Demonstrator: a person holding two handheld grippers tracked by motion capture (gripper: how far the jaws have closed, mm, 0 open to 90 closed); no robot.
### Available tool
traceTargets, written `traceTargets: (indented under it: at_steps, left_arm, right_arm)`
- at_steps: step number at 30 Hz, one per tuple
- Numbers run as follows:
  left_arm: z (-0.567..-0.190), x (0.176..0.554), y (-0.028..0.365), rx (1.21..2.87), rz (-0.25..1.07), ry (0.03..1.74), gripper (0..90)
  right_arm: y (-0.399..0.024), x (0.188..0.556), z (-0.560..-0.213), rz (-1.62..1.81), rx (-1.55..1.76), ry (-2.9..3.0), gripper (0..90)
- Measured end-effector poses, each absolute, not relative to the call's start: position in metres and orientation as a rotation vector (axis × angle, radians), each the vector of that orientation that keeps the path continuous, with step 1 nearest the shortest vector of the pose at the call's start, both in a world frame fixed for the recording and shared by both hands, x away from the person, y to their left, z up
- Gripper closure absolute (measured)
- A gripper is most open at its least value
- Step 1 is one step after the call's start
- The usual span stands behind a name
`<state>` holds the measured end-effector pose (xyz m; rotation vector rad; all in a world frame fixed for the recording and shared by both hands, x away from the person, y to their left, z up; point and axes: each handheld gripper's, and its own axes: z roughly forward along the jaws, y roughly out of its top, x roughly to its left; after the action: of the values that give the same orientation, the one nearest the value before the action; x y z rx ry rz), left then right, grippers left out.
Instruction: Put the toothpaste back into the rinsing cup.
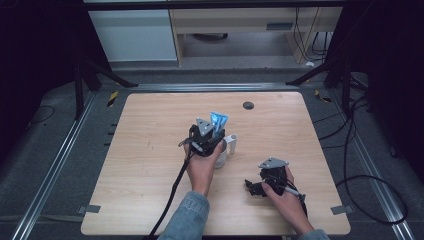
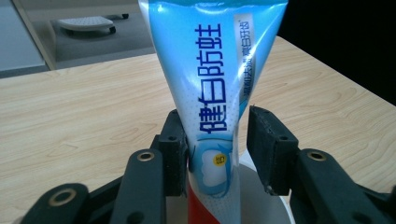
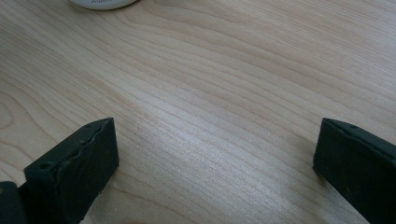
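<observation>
We've got the tube standing in the cup, L gripper just letting go.

Tube (image 2: 212,88) sits upright in the white cup (image 1: 226,146) near table (image 1: 150,165) centre; our L gripper (image 2: 215,140) straddles it w/ jaws slightly apart: one pad touching, the other w/ a gap, so no real clamp. R gripper (image 1: 256,187) rests low on the wood to the right, jaws wide, holding nothing. Placing step looks about done, we judge. Next: lift L straight up w/o snagging the tube or tipping the cup.
</observation>
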<state>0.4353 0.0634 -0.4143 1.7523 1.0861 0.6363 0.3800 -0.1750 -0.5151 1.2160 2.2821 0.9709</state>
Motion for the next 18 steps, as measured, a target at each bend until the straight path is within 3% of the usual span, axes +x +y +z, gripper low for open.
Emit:
traceTargets:
  at_steps: [10,18]
  left_arm:
    - [-0.408,0.43,0.063,1.745,0.654,1.074,45.0]
    - [-0.399,0.421,0.063,1.798,0.655,1.032,24.6]
  right_arm:
    - [-0.175,0.38,-0.515,0.971,1.216,2.282,0.3]
    - [-0.175,0.38,-0.515,0.971,1.216,2.282,0.3]
